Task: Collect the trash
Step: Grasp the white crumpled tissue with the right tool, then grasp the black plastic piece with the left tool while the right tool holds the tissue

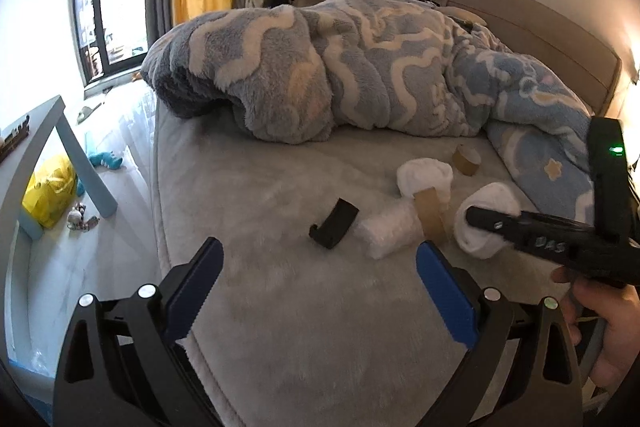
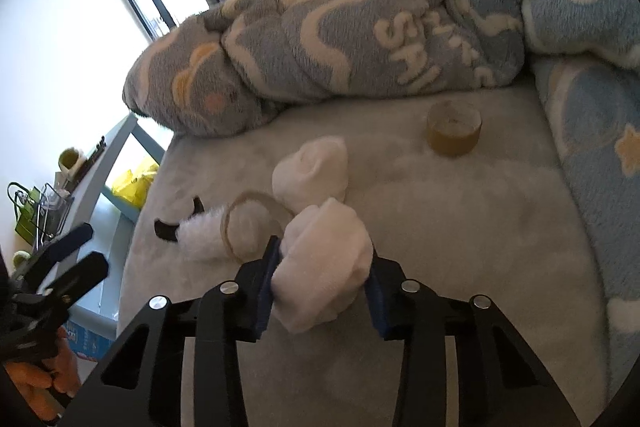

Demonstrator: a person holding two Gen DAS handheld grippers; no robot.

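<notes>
On the grey bed sheet (image 2: 460, 227) my right gripper (image 2: 324, 251) is shut on a white fluffy wad (image 2: 320, 267), its blue pads squeezing both sides. A second white wad (image 2: 312, 171) lies just beyond it. To the left are a white fluffy roll (image 2: 208, 235) and a thin tan cardboard ring (image 2: 256, 197). A brown cardboard tape core (image 2: 454, 131) stands farther back. My left gripper (image 1: 320, 255) is open over the sheet, with nothing between its fingers. A black curved piece (image 1: 334, 223) lies just past its tips, and the held wad (image 1: 480, 227) shows at the right.
A bunched blue and white fleece blanket (image 1: 340, 67) covers the back and right of the bed. The mattress edge (image 1: 160, 187) drops to the floor at left, where a pale blue table (image 1: 76, 155), a yellow bag (image 1: 48, 191) and small toys (image 1: 82, 219) sit.
</notes>
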